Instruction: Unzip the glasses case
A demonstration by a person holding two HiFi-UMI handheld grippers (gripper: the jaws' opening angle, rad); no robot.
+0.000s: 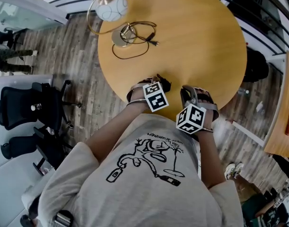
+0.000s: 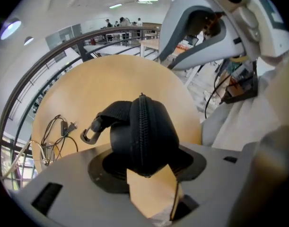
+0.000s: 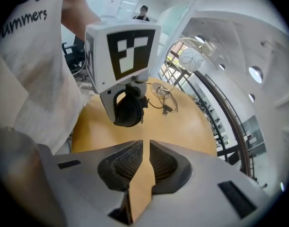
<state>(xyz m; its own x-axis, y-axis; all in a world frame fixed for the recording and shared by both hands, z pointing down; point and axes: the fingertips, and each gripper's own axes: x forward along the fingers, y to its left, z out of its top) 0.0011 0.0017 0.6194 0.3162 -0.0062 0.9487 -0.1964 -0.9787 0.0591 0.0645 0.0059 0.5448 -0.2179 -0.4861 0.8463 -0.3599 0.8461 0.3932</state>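
L gripper (image 2: 145, 161) clamps black glasses case (image 2: 144, 136) edge-up, over near rim of round wooden table (image 1: 191, 41); zip (image 2: 142, 122) looks closed. R gripper (image 3: 145, 148): jaws together, empty, close by. Step, judged: pre-unzip approach. Next: R must pinch zip pull, not visible.

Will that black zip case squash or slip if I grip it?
The glasses case is probably stiff: its domed shell looks undented between the jaws of the left gripper. Its matte fabric likely resists slipping. The strap with its clip probably flops.
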